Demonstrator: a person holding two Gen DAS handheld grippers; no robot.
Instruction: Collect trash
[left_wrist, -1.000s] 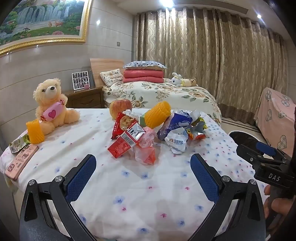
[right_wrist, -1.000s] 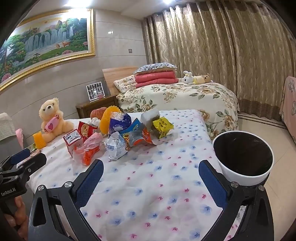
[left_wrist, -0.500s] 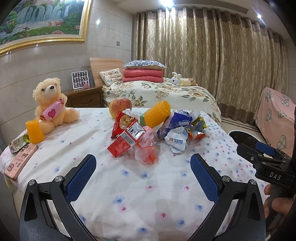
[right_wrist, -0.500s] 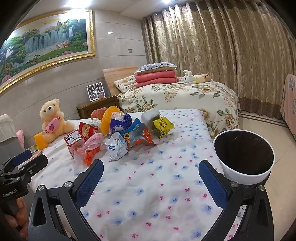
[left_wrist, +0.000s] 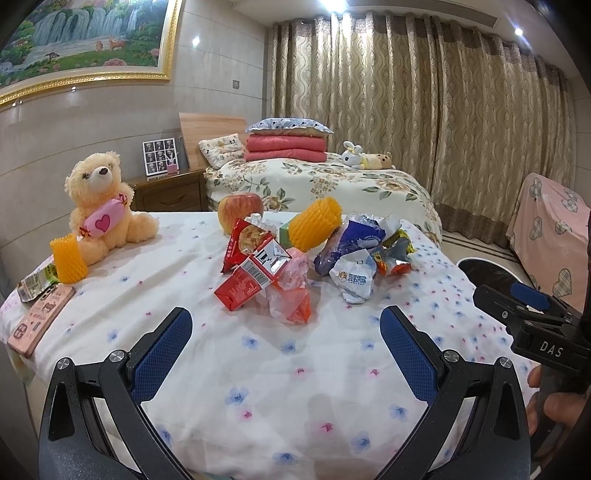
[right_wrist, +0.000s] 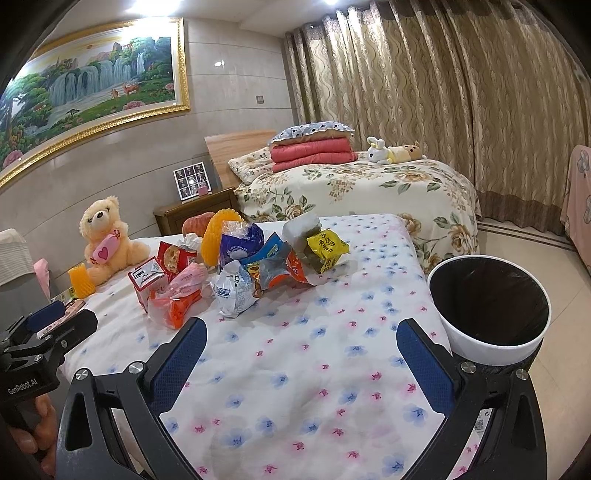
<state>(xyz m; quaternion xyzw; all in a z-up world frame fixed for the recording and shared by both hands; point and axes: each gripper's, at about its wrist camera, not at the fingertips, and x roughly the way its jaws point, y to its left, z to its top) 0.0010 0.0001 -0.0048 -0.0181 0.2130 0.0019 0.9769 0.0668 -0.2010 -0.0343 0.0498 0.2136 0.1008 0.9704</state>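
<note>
A bed (left_wrist: 295, 387) with a white flowered sheet carries a heap of wrappers (left_wrist: 295, 258) at its middle. A teddy bear (left_wrist: 99, 206) sits at ten o'clock, a pink phone (left_wrist: 40, 319) at nine, an apple (left_wrist: 240, 210) behind the heap.

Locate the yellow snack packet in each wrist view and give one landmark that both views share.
Left wrist view: only a sliver of the yellow snack packet shows, right of centre, behind the blue wrapper.
Right wrist view: it lies in plain sight at the far right end of the trash pile.
Shared landmark: the teddy bear, sitting at the left in both.
</note>
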